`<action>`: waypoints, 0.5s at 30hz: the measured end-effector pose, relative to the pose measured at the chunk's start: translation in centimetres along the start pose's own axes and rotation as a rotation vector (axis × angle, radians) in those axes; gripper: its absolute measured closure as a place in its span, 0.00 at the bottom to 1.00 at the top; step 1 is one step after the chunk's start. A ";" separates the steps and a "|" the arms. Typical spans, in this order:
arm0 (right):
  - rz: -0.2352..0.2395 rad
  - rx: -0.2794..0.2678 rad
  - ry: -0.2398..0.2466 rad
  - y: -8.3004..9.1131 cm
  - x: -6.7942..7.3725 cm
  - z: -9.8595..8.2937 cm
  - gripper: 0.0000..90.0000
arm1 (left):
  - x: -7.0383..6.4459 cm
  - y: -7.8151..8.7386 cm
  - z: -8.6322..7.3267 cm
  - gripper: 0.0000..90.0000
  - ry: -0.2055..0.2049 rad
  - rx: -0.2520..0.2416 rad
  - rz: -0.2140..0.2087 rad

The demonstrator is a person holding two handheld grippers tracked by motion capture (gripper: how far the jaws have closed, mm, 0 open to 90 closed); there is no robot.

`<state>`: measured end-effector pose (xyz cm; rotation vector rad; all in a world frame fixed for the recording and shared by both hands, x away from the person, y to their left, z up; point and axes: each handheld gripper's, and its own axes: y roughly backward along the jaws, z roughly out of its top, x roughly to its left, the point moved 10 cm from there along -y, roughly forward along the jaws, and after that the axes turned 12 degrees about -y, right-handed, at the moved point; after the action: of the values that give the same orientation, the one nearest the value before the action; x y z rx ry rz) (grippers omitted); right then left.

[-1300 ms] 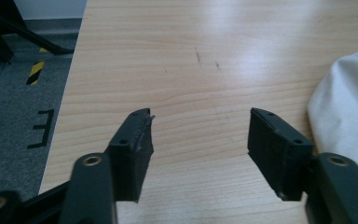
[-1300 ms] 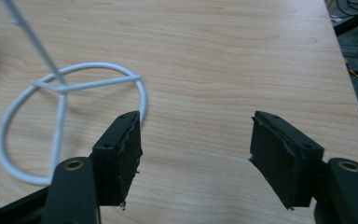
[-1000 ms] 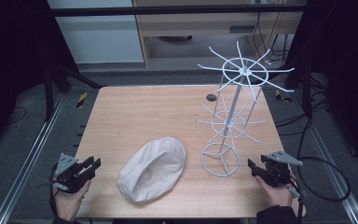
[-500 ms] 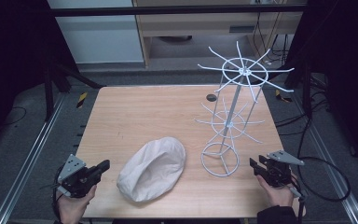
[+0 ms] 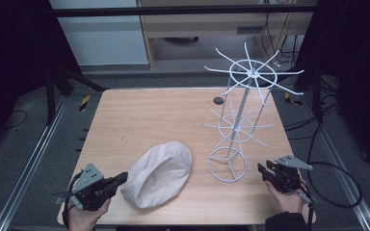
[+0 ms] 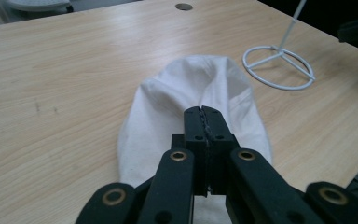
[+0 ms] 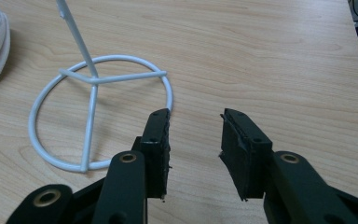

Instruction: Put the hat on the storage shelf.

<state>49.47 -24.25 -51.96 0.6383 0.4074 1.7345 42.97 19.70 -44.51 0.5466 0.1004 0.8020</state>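
Two hand-held black two-jaw tools are positioned at the near edge of the light wooden bench [image 5: 164,115], one at each corner. The left tool [image 5: 118,180] is held low at the near left corner, its jaws pointing toward the soft white fabric cap [image 5: 158,173], which lies flat on the bench just beside the tool tips. In the left gripper view, the left tool [image 6: 204,116] has its jaws pressed fully together with nothing between them, and the tips sit above the near portion of the white cap [image 6: 168,116]; whether they touch the fabric cannot be determined. The cap lies in the near centre of the bench, to the left of the white wire rotating display rack [image 5: 241,120], near its round base ring but apart from it. The rack stands upright on the right half of the bench, with radial wire arms at the top and at mid height. The right tool [image 5: 265,169] is held at the near right corner, just beside the base ring. In the right gripper view, the right tool [image 7: 196,135] has its jaws parted wide and holds nothing; its left jaw tip is close to the rim of the rack base [image 7: 93,79]. A small dark round hole [image 5: 218,100] is set in the bench surface behind the rack.
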 end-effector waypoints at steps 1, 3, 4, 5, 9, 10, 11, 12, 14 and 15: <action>0.000 -0.001 0.000 0.0 0.0 0.0 0.68 | -0.3 -0.1 0.0 1.00 -0.006 0.004 -0.007; 0.001 0.002 -0.002 0.0 0.0 0.0 0.66 | -0.9 -0.3 0.1 1.00 -0.013 0.012 -0.025; 0.003 0.002 -0.004 0.0 0.0 -0.1 0.66 | -1.1 -0.4 0.1 1.00 -0.018 0.014 -0.033; 0.003 0.000 -0.002 0.0 0.0 0.0 0.65 | -1.4 -0.6 0.1 1.00 -0.021 0.019 -0.040; 0.000 -0.003 -0.005 -0.1 0.1 0.0 0.63 | -2.3 -1.0 -0.1 1.00 -0.037 0.041 -0.064; -0.002 -0.005 0.000 -0.1 0.1 0.0 0.63 | -2.7 -1.3 -0.3 1.00 -0.044 0.051 -0.072; -0.001 -0.005 0.000 -0.1 0.1 0.0 0.63 | -3.2 -1.6 -0.5 1.00 -0.051 0.064 -0.085; -0.001 -0.005 0.000 -0.1 0.1 0.0 0.63 | -3.2 -1.6 -0.5 1.00 -0.051 0.064 -0.085; -0.001 -0.007 0.009 -0.1 0.0 0.0 0.63 | -3.8 -2.2 -0.9 1.00 -0.056 0.089 -0.105; 0.000 -0.008 0.009 -0.1 0.0 0.0 0.64 | -3.8 -2.2 -0.9 1.00 -0.056 0.089 -0.105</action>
<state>49.56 -24.21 -52.06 0.6254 0.4069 1.7384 41.53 16.19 -46.81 0.6426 0.1134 0.6816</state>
